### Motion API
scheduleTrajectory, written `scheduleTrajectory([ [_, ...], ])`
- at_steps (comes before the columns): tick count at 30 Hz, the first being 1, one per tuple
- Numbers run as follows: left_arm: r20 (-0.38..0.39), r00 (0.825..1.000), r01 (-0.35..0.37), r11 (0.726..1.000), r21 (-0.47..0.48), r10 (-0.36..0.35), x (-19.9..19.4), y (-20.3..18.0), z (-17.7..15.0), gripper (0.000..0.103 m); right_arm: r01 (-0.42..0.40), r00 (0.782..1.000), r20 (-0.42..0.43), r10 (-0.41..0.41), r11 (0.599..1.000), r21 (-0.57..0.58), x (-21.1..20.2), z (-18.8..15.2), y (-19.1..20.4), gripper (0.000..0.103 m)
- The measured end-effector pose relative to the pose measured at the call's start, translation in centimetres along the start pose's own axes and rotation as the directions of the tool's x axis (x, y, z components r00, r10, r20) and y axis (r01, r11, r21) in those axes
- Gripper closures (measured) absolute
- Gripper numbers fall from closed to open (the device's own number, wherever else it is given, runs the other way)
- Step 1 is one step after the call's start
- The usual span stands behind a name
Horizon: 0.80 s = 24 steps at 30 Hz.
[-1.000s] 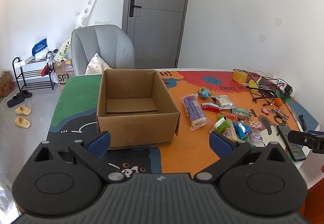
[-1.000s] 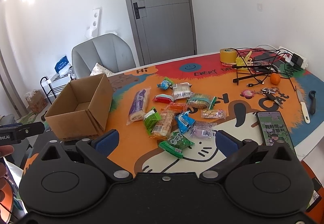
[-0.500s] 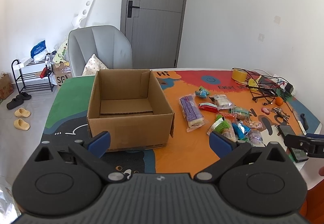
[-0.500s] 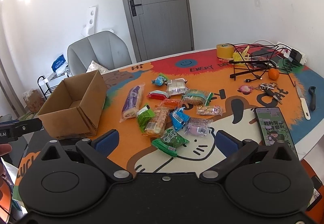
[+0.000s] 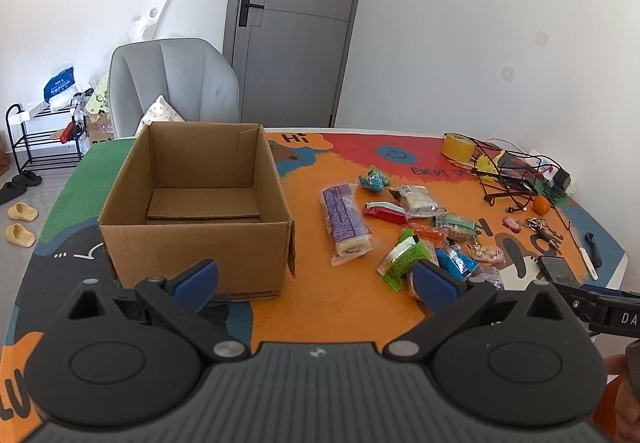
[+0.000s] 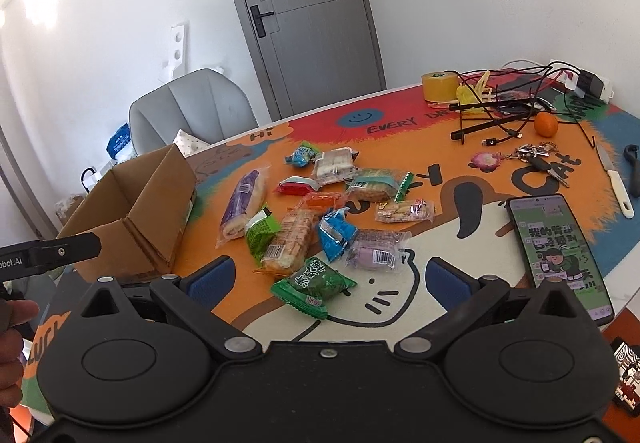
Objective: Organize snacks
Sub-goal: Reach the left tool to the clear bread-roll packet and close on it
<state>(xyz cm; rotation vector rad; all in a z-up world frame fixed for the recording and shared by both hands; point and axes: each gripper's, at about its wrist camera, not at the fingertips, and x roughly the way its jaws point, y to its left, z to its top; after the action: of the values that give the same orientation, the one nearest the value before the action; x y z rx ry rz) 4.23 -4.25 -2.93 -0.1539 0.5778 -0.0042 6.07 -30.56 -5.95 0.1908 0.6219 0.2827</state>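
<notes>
The box (image 5: 192, 203) stands open and empty on the desk (image 5: 320, 307), and the snacks (image 6: 320, 211) lie loose in a heap just right of it, the purple pack (image 5: 346, 219) nearest the box. The left gripper (image 5: 314, 279) hangs above the desk's near edge in front of the box with its fingers (image 5: 196, 279) released and holding nothing. The right gripper (image 6: 326, 281) hangs over the near side of the heap, fingers (image 6: 448, 279) likewise spread wide, a green pack (image 6: 314, 285) lying between them on the desk.
</notes>
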Motion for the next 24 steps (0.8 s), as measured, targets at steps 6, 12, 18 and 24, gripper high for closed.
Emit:
scheduleTrajectory([
  [6,-0.008,1.000,0.011,1.000,0.001,-0.011,1.7,-1.1,-0.4,0.000,-0.032,0.999,0.021,0.032,0.999,-0.006,0.9,-0.4,-0.7,0.000],
  [12,-0.028,1.000,0.009,1.000,-0.025,-0.009,3.5,-1.9,-0.7,0.002,-0.023,0.999,0.027,0.022,0.999,0.035,2.4,-0.4,-1.9,0.000],
  [18,-0.047,0.999,-0.004,0.999,-0.036,0.003,5.4,-3.3,-0.9,0.002,-0.009,0.999,0.046,0.006,0.998,0.057,3.5,-0.4,-3.2,0.000],
  [24,-0.062,0.998,0.001,1.000,-0.015,-0.002,7.3,-5.4,-1.1,0.007,0.014,0.997,0.071,-0.018,0.998,0.066,4.4,-0.4,-4.5,0.000],
])
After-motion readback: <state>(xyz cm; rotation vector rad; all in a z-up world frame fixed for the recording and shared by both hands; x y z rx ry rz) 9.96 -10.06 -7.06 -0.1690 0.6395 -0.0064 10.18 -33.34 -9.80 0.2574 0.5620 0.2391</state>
